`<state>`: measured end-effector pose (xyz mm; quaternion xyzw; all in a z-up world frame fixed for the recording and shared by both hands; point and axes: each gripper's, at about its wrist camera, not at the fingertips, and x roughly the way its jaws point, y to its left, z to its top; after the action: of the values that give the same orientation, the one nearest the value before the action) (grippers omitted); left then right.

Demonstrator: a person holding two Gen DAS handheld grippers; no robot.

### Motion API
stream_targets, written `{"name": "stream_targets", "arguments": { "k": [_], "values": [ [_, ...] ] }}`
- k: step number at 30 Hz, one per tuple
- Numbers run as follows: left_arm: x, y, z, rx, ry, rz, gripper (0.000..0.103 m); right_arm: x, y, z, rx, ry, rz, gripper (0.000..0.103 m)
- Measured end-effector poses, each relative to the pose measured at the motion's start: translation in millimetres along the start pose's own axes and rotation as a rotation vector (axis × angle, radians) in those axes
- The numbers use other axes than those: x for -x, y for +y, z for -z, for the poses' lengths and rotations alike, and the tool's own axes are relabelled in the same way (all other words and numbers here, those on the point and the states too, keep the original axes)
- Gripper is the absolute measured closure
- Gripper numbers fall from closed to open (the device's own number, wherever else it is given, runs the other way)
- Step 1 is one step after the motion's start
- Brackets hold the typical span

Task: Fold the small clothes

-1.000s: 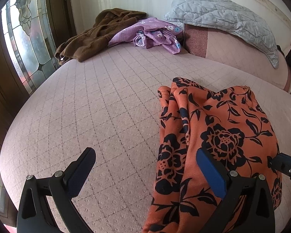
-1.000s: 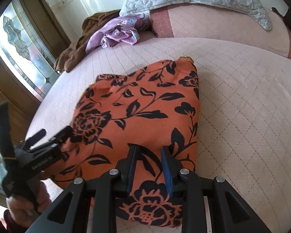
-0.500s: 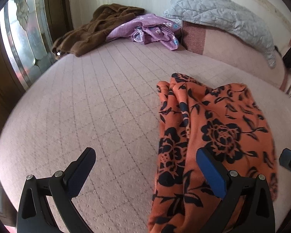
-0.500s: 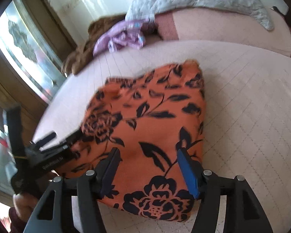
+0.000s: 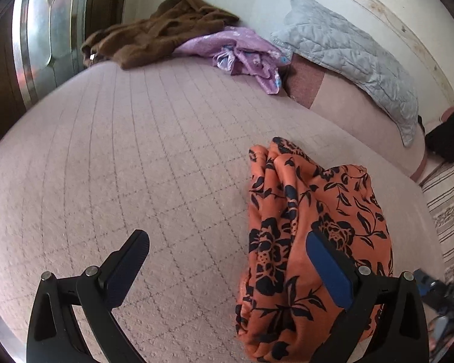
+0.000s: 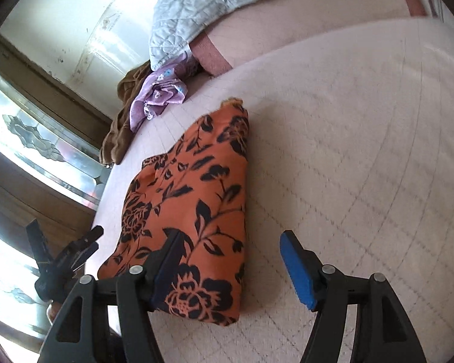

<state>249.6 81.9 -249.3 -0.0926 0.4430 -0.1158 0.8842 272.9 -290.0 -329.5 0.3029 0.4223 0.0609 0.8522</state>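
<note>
A folded orange garment with black flowers (image 5: 302, 236) lies on the pink quilted bed (image 5: 136, 157); it also shows in the right wrist view (image 6: 196, 199). My left gripper (image 5: 227, 260) is open and empty, its right finger over the garment's near part. My right gripper (image 6: 231, 260) is open and empty, its left finger over the garment's near edge, its right finger over bare bed. The left gripper also shows in the right wrist view (image 6: 63, 257), beside the garment's left side.
A brown garment (image 5: 154, 36) and a purple flowered garment (image 5: 242, 51) lie in a heap at the bed's far side. A grey quilted pillow (image 5: 354, 54) rests on the bolster. A leaded glass door (image 5: 42, 30) stands left. A striped rug (image 5: 448, 199) lies right.
My right gripper has opened and let go of the orange garment, which now lies folded on the bed. Both grippers have drawn back a little and the right has swung to the right.
</note>
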Motion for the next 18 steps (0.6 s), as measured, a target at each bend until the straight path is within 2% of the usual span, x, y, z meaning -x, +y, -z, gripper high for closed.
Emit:
{"name": "stream_targets", "arguments": {
  "k": [3, 5, 8, 11, 18],
  "values": [
    [-5.9, -0.5, 2.3, -0.004, 0.031, -0.011, 0.000, -12.7, -8.3, 5.1, -0.033, 0.036, -0.045, 0.033],
    [-8.3, -5.5, 4.3, -0.021, 0.044, 0.002, 0.000, -22.8, -16.1, 7.8, -0.085, 0.058, -0.116, 0.033],
    [-12.7, -17.8, 6.2, -0.066, 0.053, 0.006, 0.000, -35.7, -24.3, 10.7, -0.141, 0.095, -0.168, 0.033],
    [-17.4, -23.8, 7.3, -0.083, 0.066, -0.002, 0.000, -49.1, -27.8, 13.5, -0.171, 0.134, -0.180, 0.032],
    [-22.2, -37.6, 11.6, -0.136, 0.088, -0.002, 0.000, -61.3, -21.7, 10.5, -0.173, 0.141, -0.194, 0.031]
  ]
}}
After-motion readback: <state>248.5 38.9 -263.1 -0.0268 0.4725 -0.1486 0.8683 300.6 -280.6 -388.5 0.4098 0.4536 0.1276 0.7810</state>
